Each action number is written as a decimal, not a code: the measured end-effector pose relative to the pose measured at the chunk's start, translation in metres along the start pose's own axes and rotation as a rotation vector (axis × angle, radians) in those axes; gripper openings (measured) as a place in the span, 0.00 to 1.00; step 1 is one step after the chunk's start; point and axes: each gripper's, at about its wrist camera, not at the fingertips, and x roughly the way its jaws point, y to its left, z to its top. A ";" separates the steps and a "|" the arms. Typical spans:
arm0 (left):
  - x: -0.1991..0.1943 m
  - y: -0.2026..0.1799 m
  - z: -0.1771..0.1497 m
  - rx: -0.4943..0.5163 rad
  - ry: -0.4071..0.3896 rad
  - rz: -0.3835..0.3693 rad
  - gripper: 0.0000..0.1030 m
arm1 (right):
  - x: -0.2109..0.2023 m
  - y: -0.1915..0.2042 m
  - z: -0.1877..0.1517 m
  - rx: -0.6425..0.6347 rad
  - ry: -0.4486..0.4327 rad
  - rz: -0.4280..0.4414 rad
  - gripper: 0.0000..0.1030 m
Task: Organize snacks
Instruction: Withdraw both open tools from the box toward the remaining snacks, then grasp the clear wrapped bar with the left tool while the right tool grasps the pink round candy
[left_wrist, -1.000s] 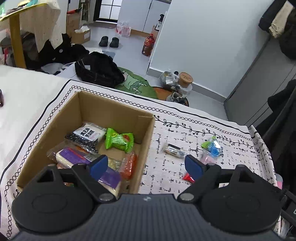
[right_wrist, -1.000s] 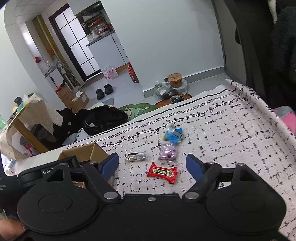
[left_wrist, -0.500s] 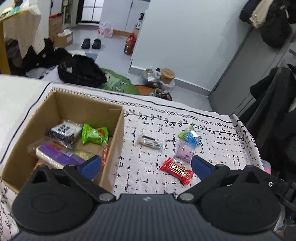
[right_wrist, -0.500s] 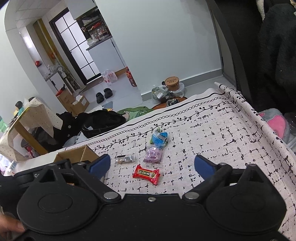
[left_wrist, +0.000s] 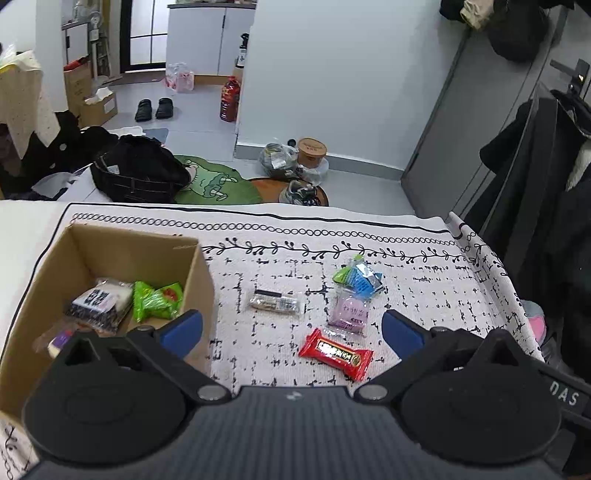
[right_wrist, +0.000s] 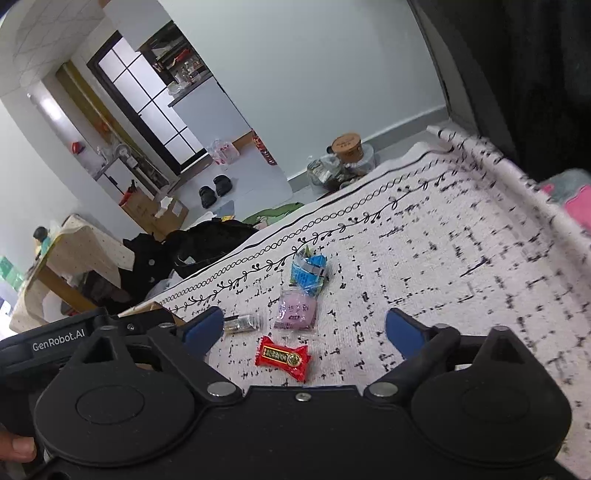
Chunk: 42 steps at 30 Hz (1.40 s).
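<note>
A cardboard box (left_wrist: 201, 280) stands at the left of the patterned cloth and holds several snacks, among them a green packet (left_wrist: 157, 300) and a black-and-white packet (left_wrist: 98, 302). On the cloth lie a red candy bar (left_wrist: 335, 353) (right_wrist: 283, 356), a purple packet (left_wrist: 349, 313) (right_wrist: 296, 311), a blue-green packet (left_wrist: 356, 278) (right_wrist: 308, 270) and a clear dark packet (left_wrist: 274, 302) (right_wrist: 241, 323). My left gripper (left_wrist: 291, 328) is open and empty above the red bar. My right gripper (right_wrist: 304, 325) is open and empty, with the red bar and purple packet between its fingers.
The cloth (right_wrist: 461, 258) ends at a rolled edge on the right (left_wrist: 491, 266). Beyond the far edge the floor holds a black bag (left_wrist: 138, 173), a green mat (left_wrist: 214, 184), jars (left_wrist: 312, 151) and slippers. The left gripper's body (right_wrist: 59, 338) shows beside the right one.
My left gripper has swung right, away from over the box to over the loose snacks, and opened wider. My right gripper has opened wider and moved closer to the snacks.
</note>
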 end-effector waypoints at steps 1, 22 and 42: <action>0.004 -0.001 0.002 0.002 0.006 0.004 0.99 | 0.005 -0.001 0.001 0.008 0.009 0.009 0.83; 0.102 -0.005 0.017 -0.043 0.095 0.021 0.63 | 0.087 -0.009 0.003 0.085 0.171 0.074 0.57; 0.146 0.010 0.004 -0.057 0.128 0.077 0.63 | 0.106 0.001 -0.002 -0.034 0.175 0.052 0.31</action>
